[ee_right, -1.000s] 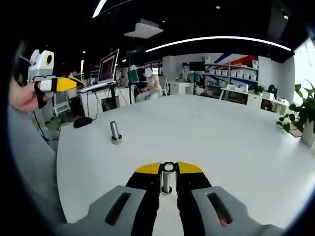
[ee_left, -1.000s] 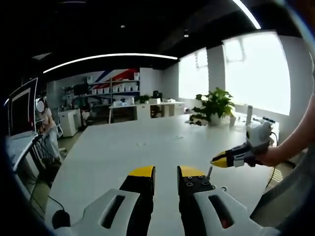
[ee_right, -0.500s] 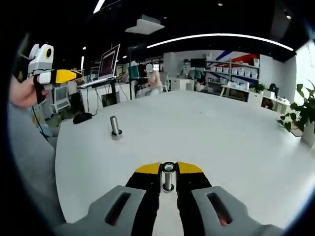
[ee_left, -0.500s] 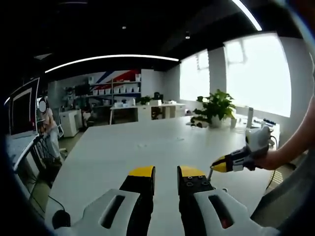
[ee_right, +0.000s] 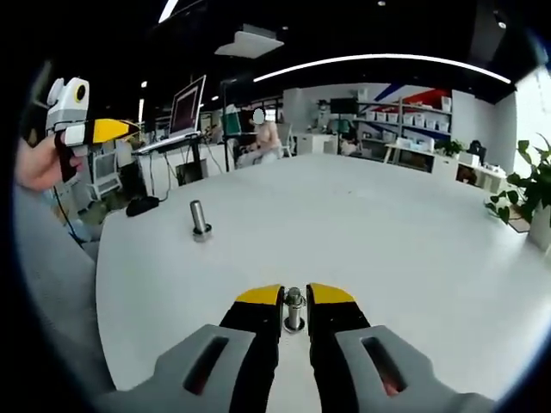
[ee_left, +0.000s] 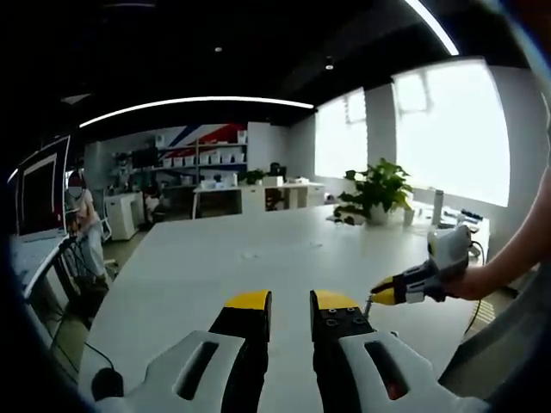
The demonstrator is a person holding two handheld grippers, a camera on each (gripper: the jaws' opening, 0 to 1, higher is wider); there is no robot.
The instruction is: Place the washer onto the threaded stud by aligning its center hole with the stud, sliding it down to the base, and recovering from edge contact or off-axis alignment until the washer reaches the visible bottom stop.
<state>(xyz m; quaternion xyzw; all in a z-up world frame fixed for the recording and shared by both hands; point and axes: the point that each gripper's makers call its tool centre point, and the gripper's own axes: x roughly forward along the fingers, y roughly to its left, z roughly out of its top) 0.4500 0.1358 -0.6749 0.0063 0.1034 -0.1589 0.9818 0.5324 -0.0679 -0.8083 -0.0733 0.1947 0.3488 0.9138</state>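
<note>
The right gripper (ee_right: 294, 296) hangs low over the table (ee_right: 405, 232) with its fingers drawn narrow. The stud (ee_right: 294, 318) stands upright in the slot between them. A small collar near the stud's top, level with the yellow tips, looks like the washer (ee_right: 294, 301). It is too small to tell whether the pads are clamping it or have let go. A wider ring shows at the stud's foot, just below the tips, which I take for the bottom stop. By that reading the washer is on the stud but high, not yet seated.

The left gripper (ee_left: 291, 301) is held well off to the side, its fingers a little apart with nothing between them. A second stud (ee_right: 200, 220) stands alone, well beyond and left of the right fingertips.

The main risk is the washer cocking on the threads. If the fingers push down on one edge only, it could tilt, bite a thread and jam partway. It would then look seated from above while sitting short of the stop. A second risk is the tight slot: the fingers flank the stud closely, so a sideways drift of the hand could knock it over or drag it across the table. Nothing steadies its base. Releasing too early could also leave the washer hung on the top thread.
</note>
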